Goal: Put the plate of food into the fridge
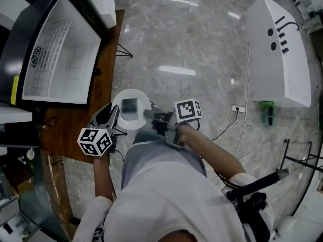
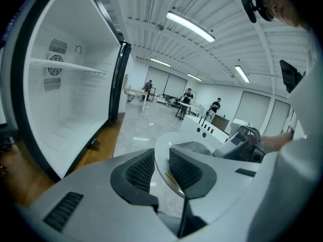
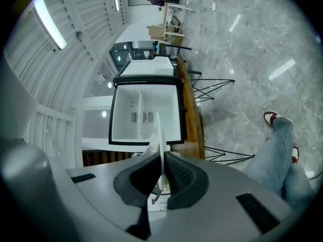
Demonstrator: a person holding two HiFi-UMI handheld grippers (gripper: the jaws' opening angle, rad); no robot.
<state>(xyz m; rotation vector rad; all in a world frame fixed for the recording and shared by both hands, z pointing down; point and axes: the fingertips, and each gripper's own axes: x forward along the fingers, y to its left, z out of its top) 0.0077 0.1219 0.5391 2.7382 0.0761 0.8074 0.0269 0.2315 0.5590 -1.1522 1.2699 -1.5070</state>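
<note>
Head view: white plate with food is up in the air between left gripper and right gripper, near the open fridge on the wooden table. Left gripper view: jaws partly apart, clamping the plate rim. Right gripper view: jaws nearly together, pinching the plate edge, fridge ahead.

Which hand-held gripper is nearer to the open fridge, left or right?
Left. The left hand-held gripper grips the plate rim on the side facing the fridge; the right hand-held gripper grips the opposite rim, farther away.
</note>
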